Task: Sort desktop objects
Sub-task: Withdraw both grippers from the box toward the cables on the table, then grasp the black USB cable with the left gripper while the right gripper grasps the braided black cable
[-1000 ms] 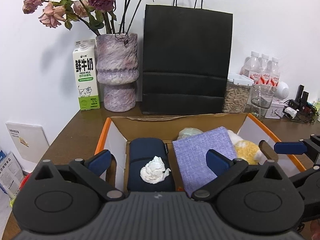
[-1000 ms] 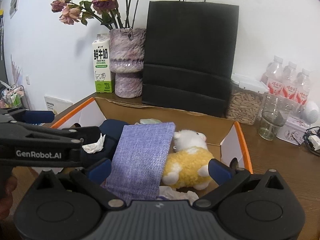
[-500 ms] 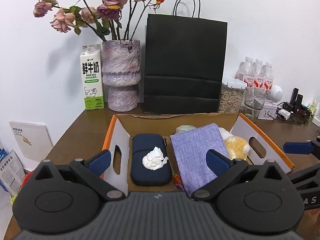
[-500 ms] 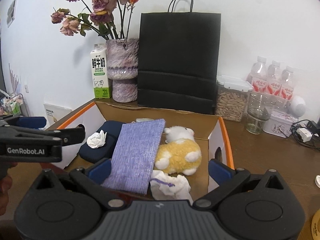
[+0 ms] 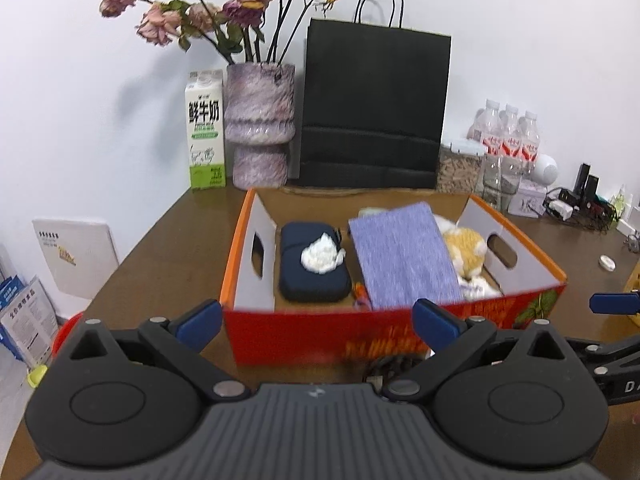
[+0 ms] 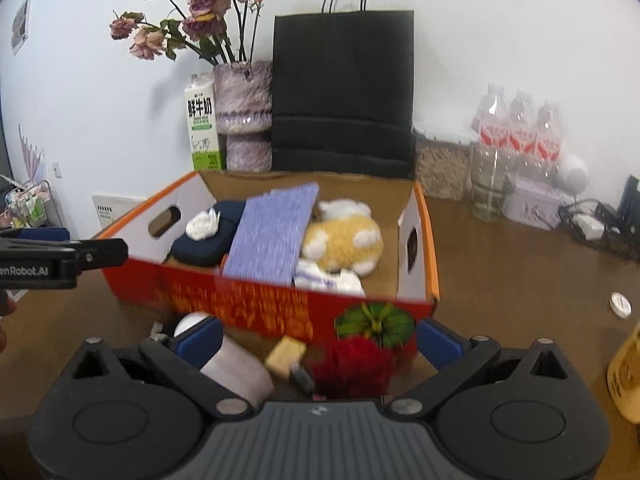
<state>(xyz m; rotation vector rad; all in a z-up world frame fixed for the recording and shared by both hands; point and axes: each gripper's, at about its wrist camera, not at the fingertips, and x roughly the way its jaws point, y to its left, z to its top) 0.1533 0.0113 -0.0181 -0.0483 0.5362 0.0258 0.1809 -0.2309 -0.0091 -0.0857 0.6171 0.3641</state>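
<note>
An orange-red cardboard box (image 5: 400, 340) (image 6: 256, 300) sits mid-table. Inside lie a dark blue case (image 5: 314, 264) (image 6: 204, 246) with a crumpled white tissue (image 5: 322, 255) (image 6: 202, 225) on it, a purple cloth (image 5: 404, 254) (image 6: 272, 234), a yellow-and-white plush toy (image 5: 466, 246) (image 6: 344, 238) and a white pouch (image 6: 332, 280). My left gripper (image 5: 316, 320) is open and empty in front of the box. My right gripper (image 6: 318, 334) is open and empty over a white roll (image 6: 236, 368), a tan block (image 6: 286, 354) and a red fuzzy item (image 6: 352, 364) before the box.
At the back stand a milk carton (image 5: 205, 130), a vase of dried roses (image 5: 260, 124), a black paper bag (image 5: 374, 108), a seed jar (image 6: 442, 164), a glass (image 6: 490, 184), water bottles (image 6: 520, 128) and cables (image 5: 580, 206). A small white cap (image 6: 620, 304) lies right.
Both grippers have pulled back toward me from above the box; its red front wall and the loose items before it have come into view. Both stay open.
</note>
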